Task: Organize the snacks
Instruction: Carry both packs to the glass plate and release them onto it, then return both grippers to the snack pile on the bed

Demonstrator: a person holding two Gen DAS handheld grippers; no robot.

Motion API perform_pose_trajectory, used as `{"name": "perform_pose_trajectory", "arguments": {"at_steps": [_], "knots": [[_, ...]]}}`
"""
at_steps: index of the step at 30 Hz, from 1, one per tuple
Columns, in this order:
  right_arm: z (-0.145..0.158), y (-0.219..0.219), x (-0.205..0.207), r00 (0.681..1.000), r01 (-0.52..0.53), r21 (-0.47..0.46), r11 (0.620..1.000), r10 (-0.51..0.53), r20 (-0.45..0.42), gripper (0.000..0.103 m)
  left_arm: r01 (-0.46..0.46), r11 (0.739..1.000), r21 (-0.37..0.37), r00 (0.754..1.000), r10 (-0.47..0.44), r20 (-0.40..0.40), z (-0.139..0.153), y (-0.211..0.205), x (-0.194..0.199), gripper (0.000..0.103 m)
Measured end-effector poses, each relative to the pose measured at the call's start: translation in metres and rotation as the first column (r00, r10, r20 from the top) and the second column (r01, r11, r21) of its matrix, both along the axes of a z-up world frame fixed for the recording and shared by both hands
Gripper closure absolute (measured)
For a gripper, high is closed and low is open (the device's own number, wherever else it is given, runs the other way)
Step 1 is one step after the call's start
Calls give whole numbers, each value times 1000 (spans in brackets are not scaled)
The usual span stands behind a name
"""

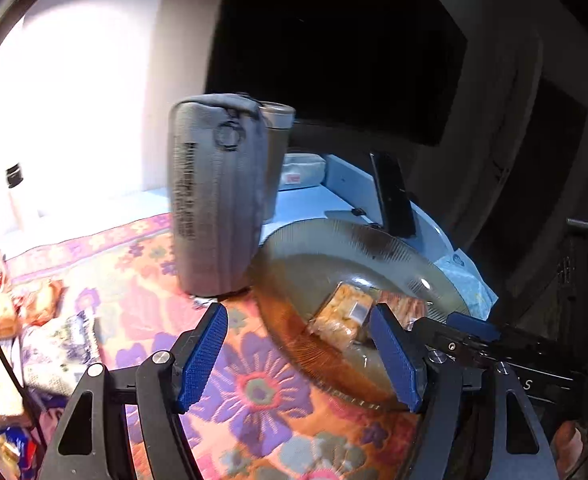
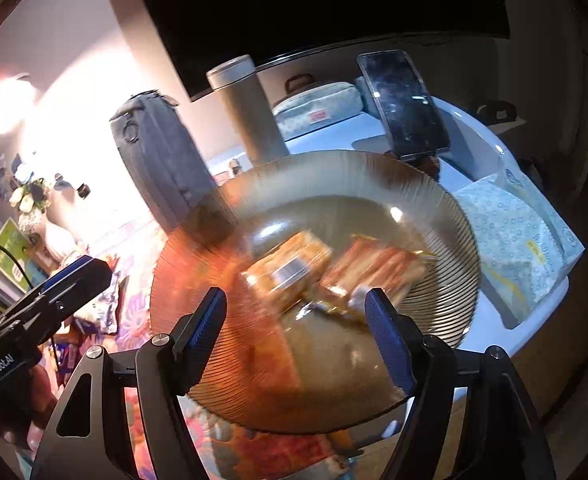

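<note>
Floral cloth [image 1: 254, 396] underlies a glass plate [image 2: 222, 360] holding two snack packets [image 2: 290, 270] – both grippers, left [image 1: 300, 358] and right [image 2: 298, 338], gape empty – a careless reach could tip the rim.

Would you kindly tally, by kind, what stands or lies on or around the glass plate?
Snack packets on the glass plate: 2 (orange packet, red packet)
Grey pouch: 1
Metal tumbler: 1
Phone: 1
Tissue pack: 1
Total: 6
</note>
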State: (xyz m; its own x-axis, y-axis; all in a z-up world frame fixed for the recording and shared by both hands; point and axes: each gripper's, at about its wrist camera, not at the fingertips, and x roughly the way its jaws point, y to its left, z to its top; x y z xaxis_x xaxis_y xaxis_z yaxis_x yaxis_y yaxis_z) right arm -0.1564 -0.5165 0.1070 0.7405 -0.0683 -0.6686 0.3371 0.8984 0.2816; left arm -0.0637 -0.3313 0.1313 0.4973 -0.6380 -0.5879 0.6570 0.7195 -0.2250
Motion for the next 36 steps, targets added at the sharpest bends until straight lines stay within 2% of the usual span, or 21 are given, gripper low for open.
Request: {"name": "perform_pose_trajectory", "arguments": {"at_steps": [13,22,25,29,34,36], "knots": [[15,69,13,991,-131,-50,990,132,16,31,-119,992,-48,993,119,7,7,82,-8,32],[14,128,33,967,-255,-70,964,255,-9,31,-266,960,-91,964,267,5,10,168,-8,32],[10,148,42,954,-300,-71,951,300,-13,31,-329,939,-101,944,330,-2,6,201,-7,32],[-6,170,60,925,-378,-61,924,380,25,30,-424,902,-86,905,424,-10,-10,243,-2,32],[-38,195,93,895,-443,-71,894,445,14,30,-570,822,-7,822,570,1,-42,290,12,32],[-46,201,106,886,-462,-61,885,463,9,30,-603,798,6,798,603,-9,-56,308,19,32]]}}
